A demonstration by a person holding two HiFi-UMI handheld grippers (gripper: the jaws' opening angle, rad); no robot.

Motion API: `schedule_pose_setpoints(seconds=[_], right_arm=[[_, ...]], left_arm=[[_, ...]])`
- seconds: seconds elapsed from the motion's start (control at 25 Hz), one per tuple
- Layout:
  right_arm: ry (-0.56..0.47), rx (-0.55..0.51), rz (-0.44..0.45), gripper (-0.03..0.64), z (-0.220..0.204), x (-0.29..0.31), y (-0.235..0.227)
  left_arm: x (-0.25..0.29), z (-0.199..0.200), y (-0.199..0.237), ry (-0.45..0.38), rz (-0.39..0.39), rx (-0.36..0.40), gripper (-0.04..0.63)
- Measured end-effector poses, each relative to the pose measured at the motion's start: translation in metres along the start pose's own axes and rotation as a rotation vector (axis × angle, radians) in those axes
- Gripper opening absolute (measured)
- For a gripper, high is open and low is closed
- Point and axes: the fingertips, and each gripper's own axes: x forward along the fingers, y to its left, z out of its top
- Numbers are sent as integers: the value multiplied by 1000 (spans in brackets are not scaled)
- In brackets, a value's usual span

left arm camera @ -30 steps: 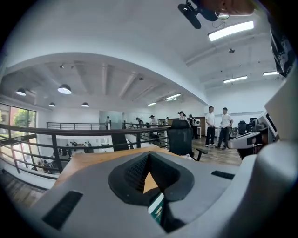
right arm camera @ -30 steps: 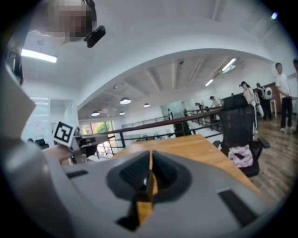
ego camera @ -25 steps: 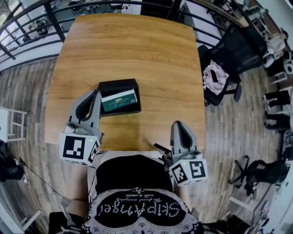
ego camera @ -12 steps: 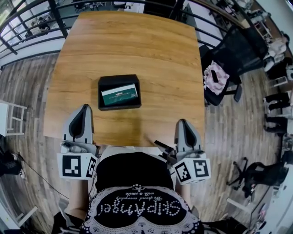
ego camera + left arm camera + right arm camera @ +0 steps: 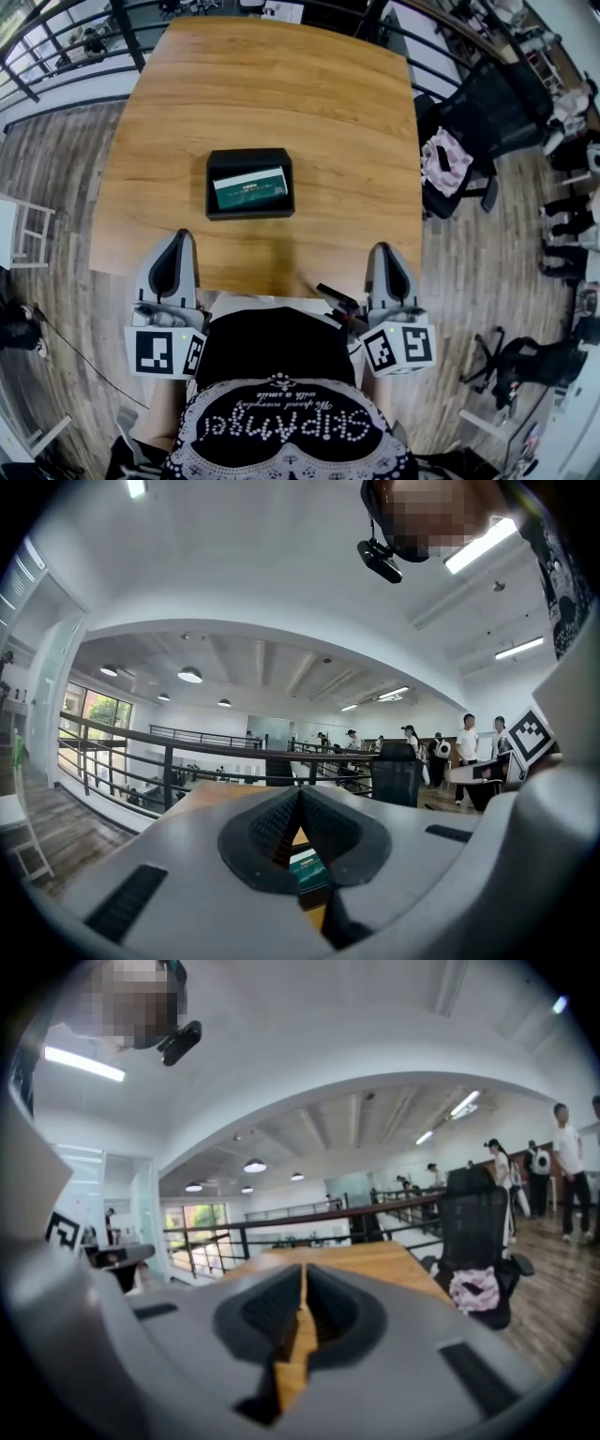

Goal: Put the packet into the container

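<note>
A black container [image 5: 249,157] sits in the middle of the wooden table [image 5: 309,103], and a green and white packet [image 5: 250,188] lies flat inside it. Through the left gripper view a sliver of the packet [image 5: 307,868] shows between the jaws. My left gripper [image 5: 175,239] is at the table's near edge, left of the container, shut and empty. At the near edge to the right, my right gripper [image 5: 388,249] is also shut with nothing in it. Both are well back from the container.
A black office chair [image 5: 487,112] with a pink cloth [image 5: 444,159] stands right of the table. A dark railing [image 5: 84,66] runs behind and to the left. People stand far off in the gripper views.
My left gripper has pulled back from beside the container to the table's near edge. The packet stays in the container. The right gripper has barely moved.
</note>
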Motion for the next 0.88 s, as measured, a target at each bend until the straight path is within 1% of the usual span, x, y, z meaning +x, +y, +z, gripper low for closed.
schedule_pose_setpoints(seconds=[0.16, 0.32, 0.64, 0.88], right_arm=[[7, 0, -6, 38, -3, -3, -1], [10, -1, -6, 38, -5, -3, 0], [11, -10, -3, 38, -4, 1, 1], [11, -9, -7, 37, -5, 1, -2]], left_arm=[[-8, -9, 2, 12, 20, -17, 26], [-11, -14, 1, 25, 16, -15, 26], [4, 3, 5, -24, 8, 34, 26], [9, 6, 3, -32, 5, 40, 26]])
